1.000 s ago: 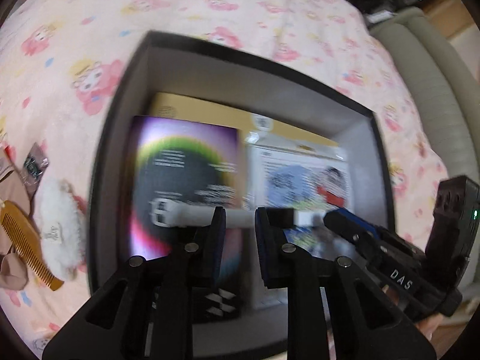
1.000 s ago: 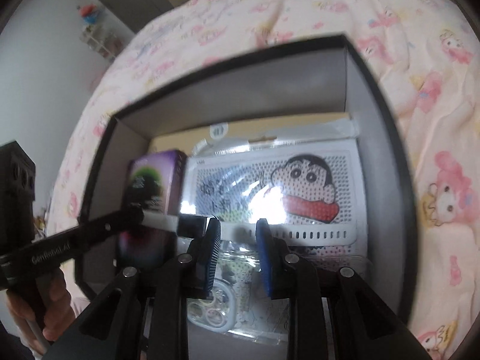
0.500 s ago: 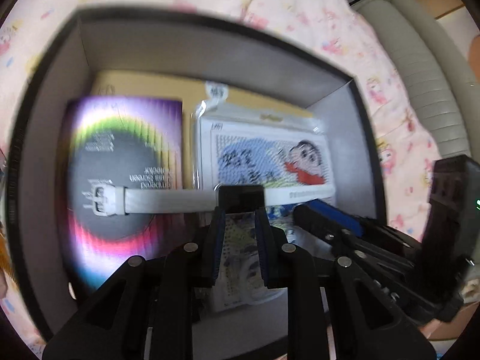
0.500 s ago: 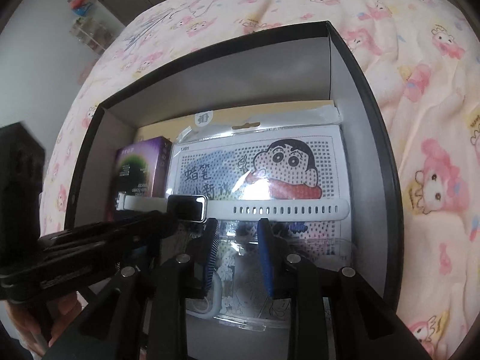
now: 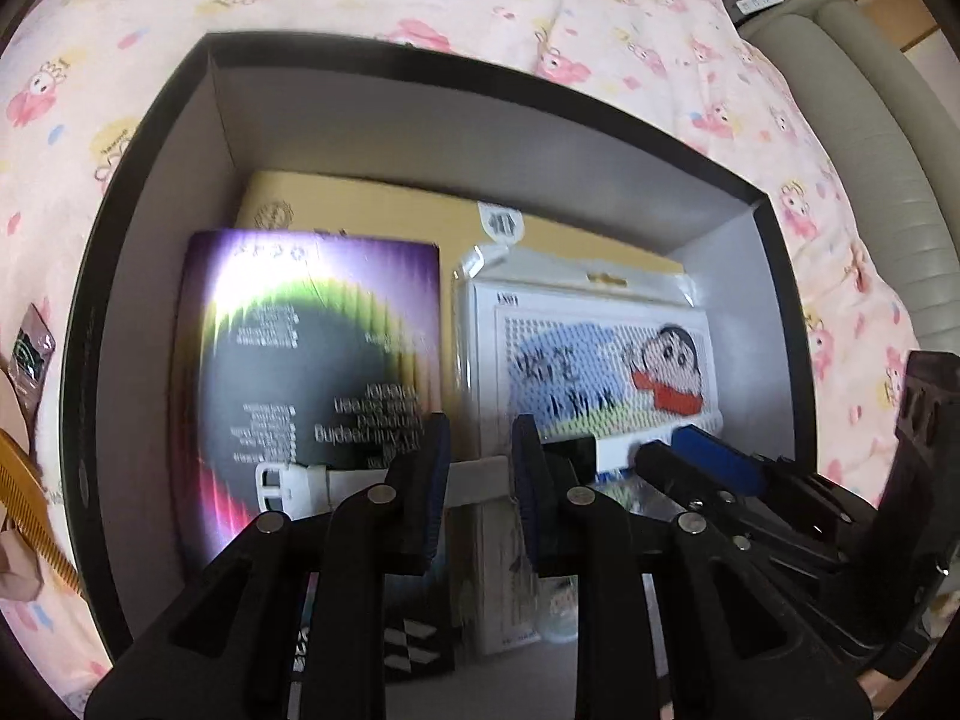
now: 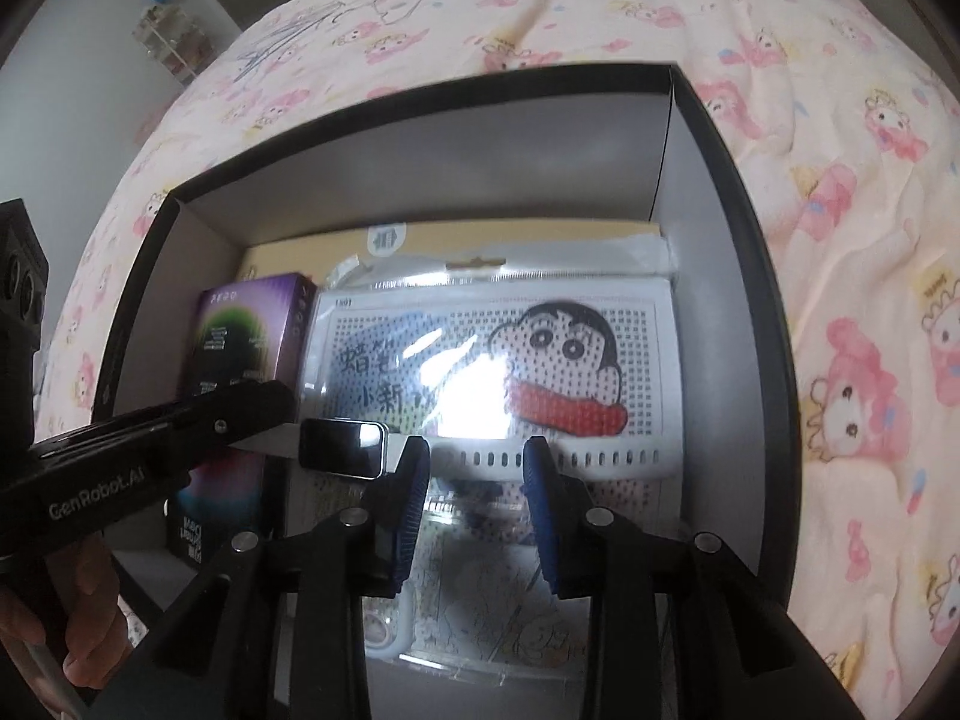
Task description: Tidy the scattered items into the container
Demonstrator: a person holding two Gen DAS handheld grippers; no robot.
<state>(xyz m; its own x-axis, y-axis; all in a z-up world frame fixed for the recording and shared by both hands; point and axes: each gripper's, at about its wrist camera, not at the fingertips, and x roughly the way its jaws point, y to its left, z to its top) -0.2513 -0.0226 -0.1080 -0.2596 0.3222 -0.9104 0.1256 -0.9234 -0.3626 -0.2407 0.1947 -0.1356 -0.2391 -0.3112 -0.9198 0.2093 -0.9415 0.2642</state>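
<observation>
Pink cartoon bedspread, black box, left gripper jaws clamping white watch, right gripper jaws opening around it.

Left gripper arm: "GenRobot.AI", white print on black.
Bead-board pack: Chinese chars "蜡笔小新" beside cartoon face; small code top-left corner, not legible.
Purple box: white print, upside-down in left view, blurred, unreadable.
Yellow card: round emblem, txt illegible.
</observation>
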